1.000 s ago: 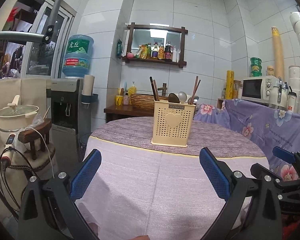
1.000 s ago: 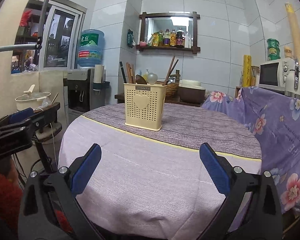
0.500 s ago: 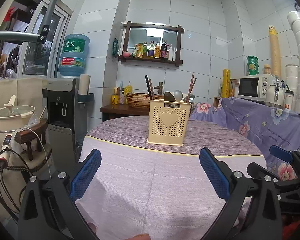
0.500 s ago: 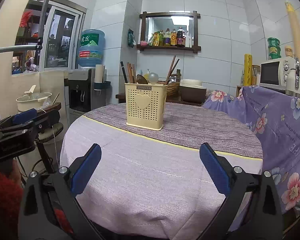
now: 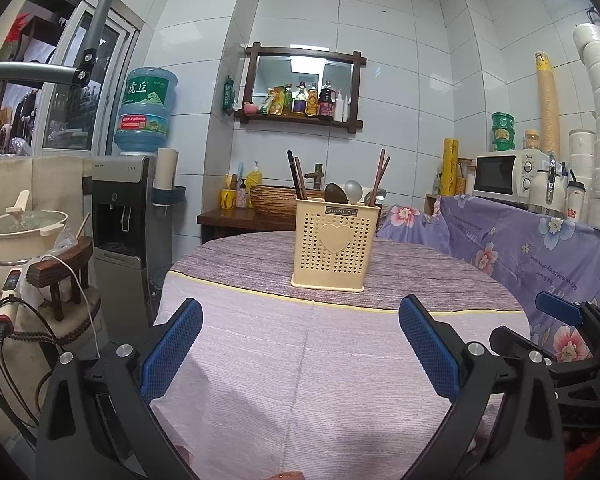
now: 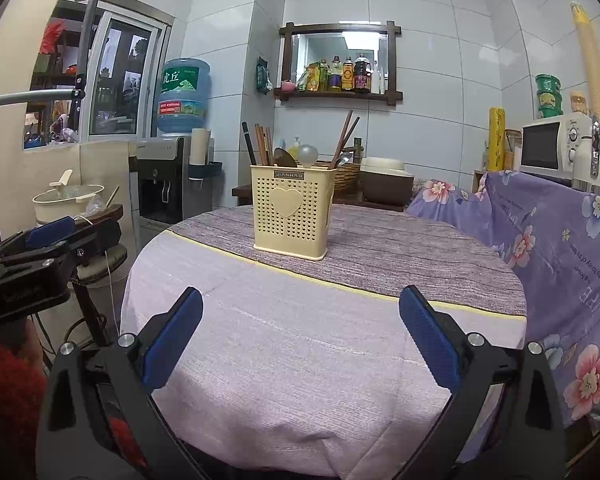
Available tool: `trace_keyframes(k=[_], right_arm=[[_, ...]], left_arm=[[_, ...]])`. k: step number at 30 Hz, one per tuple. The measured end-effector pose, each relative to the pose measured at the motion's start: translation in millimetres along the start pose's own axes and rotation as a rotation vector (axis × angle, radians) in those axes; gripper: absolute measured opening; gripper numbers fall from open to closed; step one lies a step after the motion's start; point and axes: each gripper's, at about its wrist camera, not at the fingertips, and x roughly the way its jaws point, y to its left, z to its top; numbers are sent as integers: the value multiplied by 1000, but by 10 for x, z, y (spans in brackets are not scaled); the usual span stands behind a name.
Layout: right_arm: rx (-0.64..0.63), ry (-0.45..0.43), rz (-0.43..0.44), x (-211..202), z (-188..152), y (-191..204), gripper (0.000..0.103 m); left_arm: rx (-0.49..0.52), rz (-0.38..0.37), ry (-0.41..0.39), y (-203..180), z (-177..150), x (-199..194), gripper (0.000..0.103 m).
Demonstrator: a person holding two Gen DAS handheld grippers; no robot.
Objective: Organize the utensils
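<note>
The left tool [image 5: 300, 344] is held low over the near edge of a round desk [image 5: 300, 380]; its two blue-padded fingers [image 5: 172, 354] stand wide apart with nothing between them. The right tool [image 6: 300, 344] is in the same condition: fingers spread, empty, poised above the near part of the desk. In the left wrist view the right tool appears at the right edge, off the desk's rim; in the right wrist view the left tool shows at the left edge, beside a red sleeve [image 6: 4, 400].

A cream perforated utensil holder [image 5: 334, 246] with a raised heart on its front stands upright on the far half of the desk, on a darker purple-grey cloth [image 5: 420, 276]. It is well apart from both tools. The nearer half of the desk is covered by a pale lilac cloth [image 6: 300, 360], with a yellow strip where the two cloths meet.

In the holder, dark chopsticks [image 5: 297, 176] lean at its left side and brown chopsticks [image 5: 380, 172] lean at its right. Between them sit the bowl of a dark spoon [image 5: 335, 194] and that of a pale spoon [image 5: 354, 191]. A further metal spoon bowl is seen at the right side in the right wrist view, though its detail is unclear.

Behind the desk are a water dispenser [image 5: 124, 208] to the left, a wall shelf of bottles [image 5: 300, 102], and a microwave [image 5: 508, 176] to the right.
</note>
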Motion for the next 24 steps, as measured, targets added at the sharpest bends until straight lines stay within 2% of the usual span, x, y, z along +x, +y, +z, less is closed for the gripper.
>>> trace_keyframes(k=[24], right_arm=[[-8, 3, -1, -7, 3, 11, 97]], left_arm=[[2, -17, -1, -12, -10, -10, 98]])
